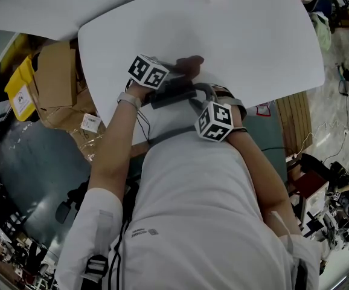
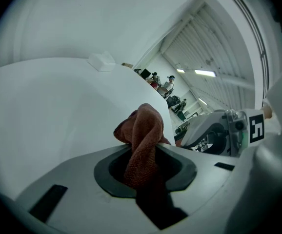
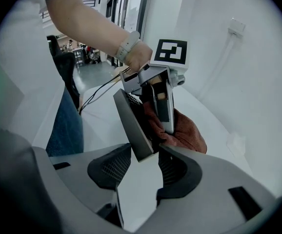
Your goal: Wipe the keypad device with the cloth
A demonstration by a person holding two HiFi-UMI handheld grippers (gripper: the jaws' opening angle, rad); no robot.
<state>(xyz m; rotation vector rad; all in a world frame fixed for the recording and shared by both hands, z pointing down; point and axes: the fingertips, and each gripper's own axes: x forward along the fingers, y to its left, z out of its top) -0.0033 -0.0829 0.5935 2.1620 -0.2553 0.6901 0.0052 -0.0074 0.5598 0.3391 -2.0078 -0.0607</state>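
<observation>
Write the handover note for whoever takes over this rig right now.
Left tool: shut on the brown cloth, which bunches out past the tips.
Right tool: shut on the keypad device by its lower corner, holding it tilted above the white table.
Cloth lies against the device's dark face.
Done: both things picked up and brought together. How much has been wiped cannot be told.
Left: rub the cloth over the keypad face.

Head camera steeply above table (image 1: pixel 223 35); gripper cameras close, cloth (image 2: pixel 143 130) in both
</observation>
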